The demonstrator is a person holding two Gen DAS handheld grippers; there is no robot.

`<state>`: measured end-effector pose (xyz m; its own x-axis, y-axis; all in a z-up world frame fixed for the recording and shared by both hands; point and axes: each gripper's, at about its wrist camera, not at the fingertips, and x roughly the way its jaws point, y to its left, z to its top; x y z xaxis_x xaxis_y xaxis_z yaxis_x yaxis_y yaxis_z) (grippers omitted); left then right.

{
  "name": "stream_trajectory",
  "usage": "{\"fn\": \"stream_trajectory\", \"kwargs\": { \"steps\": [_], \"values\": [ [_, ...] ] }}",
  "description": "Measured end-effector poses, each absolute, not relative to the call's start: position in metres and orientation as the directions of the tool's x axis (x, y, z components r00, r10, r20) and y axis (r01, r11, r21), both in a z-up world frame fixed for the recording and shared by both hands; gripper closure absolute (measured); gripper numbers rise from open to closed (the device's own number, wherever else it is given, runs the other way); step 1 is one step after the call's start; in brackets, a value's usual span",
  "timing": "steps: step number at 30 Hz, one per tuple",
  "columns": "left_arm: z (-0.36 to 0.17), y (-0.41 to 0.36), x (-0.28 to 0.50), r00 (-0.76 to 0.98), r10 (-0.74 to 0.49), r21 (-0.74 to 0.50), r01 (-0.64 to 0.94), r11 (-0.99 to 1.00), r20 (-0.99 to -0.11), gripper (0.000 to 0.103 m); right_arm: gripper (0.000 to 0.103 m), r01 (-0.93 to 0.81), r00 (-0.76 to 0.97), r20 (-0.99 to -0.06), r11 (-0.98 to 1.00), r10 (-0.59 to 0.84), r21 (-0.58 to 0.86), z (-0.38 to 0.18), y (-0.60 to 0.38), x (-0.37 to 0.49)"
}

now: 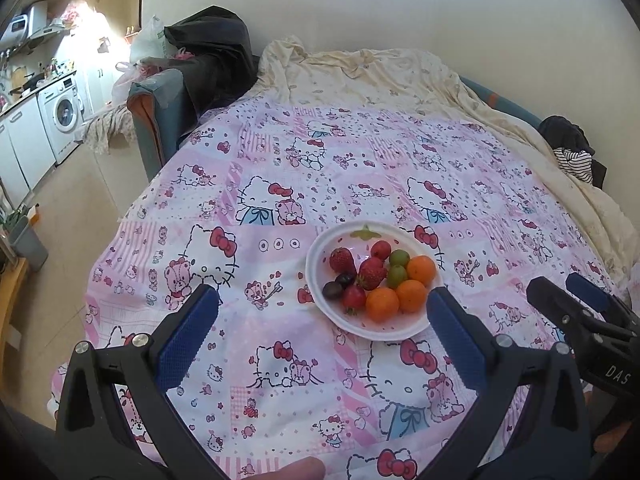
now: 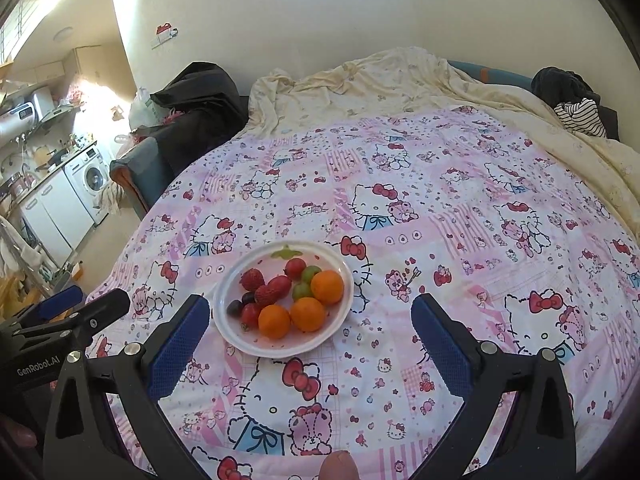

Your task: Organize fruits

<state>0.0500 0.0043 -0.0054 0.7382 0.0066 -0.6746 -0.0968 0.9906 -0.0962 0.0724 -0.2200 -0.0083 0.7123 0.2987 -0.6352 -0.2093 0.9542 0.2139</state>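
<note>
While fruits sit piled on plate [image 1: 320,256] (sorted by kind, it seems), left gripper [image 1: 320,312] and right gripper [image 2: 310,320] hover spread wide, empty.

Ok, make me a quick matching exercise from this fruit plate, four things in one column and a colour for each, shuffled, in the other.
Things:
1. round citrus fruits
2. small round limes
3. pointed seeded strawberries
4. shallow round plastic plate

Colours:
A. green
B. white
C. orange
D. red

Pairs: 1-C, 2-A, 3-D, 4-B
</note>
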Motion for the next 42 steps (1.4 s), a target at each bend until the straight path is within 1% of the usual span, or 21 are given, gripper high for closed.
{"fn": "stream_trajectory", "kwargs": {
  "steps": [42],
  "values": [
    [-0.0045,0.0025,0.0493,0.737,0.006,-0.102,-0.101,0.990,-0.676,0.000,0.000,-0.232,0.703,-0.636,0.948,0.319,0.218,-0.0081,-0.2177,0.0729]
  ]
}}
